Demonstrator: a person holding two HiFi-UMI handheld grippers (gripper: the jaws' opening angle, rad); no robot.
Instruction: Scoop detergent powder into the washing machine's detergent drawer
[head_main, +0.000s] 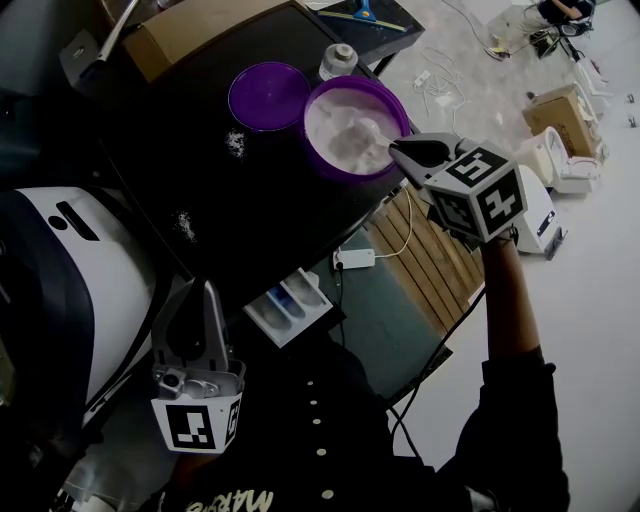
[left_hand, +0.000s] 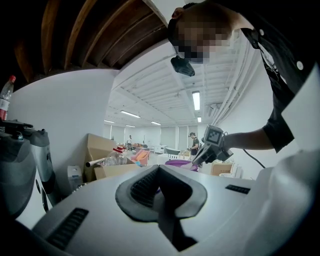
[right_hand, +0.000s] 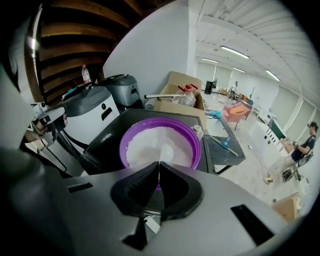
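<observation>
**First:** Tools first. What do we have in our right tool (head_main: 402, 150)?

**Second:** We have it clenched on the thin handle of the white scoop (head_main: 372, 132). The scoop's bowl rests on the detergent powder (head_main: 335, 140) inside the purple tub (head_main: 398, 100).

**First:** And our left tool (head_main: 205, 297)?

**Second:** Clenched too, with nothing between its jaws. We hold it low, just beside the detergent drawer (head_main: 288, 307).

**First:** Where do we see that drawer?

**Second:** It stands pulled out below the edge of the black counter (head_main: 260, 215), near the white washing machine (head_main: 70, 270) and well apart from the tub.

**First:** What else do we see on the counter?

**Second:** The tub's purple lid (head_main: 268, 95) lies flat just beside the tub, and we see specks of spilled powder (head_main: 235, 142) near it.
</observation>
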